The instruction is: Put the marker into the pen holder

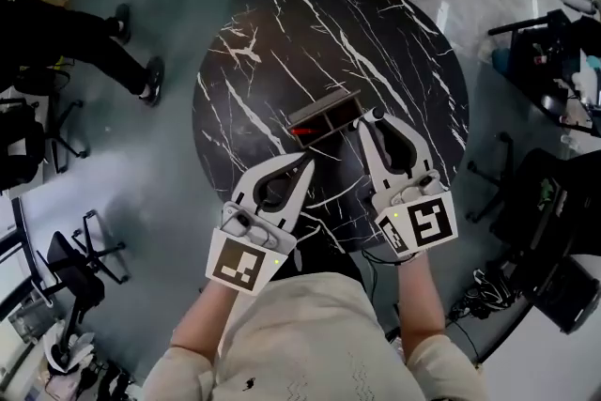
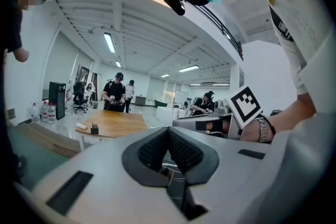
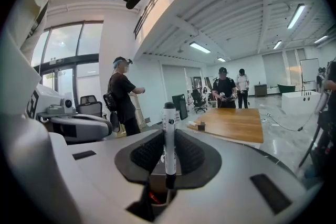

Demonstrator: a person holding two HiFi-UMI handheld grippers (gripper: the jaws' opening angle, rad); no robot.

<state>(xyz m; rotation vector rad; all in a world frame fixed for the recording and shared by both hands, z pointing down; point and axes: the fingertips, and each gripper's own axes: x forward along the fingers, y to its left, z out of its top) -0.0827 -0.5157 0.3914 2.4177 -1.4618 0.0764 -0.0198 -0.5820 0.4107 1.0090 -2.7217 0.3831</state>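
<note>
marker (image 3: pixel 169 113) upright, clamped between right gripper (image 3: pixel 169 136) jaws | beside pen holder (image 1: pixel 324 115) | left gripper (image 2: pixel 168 131) jaws together, empty

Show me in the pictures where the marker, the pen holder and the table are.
marker (image 3: pixel 169 136), right gripper view, on the middle of its white barrel.
pen holder (image 1: pixel 324 109), head view, on its long grey rim.
table (image 1: pixel 254 42), head view, on a bare part of the black marble top.
</note>
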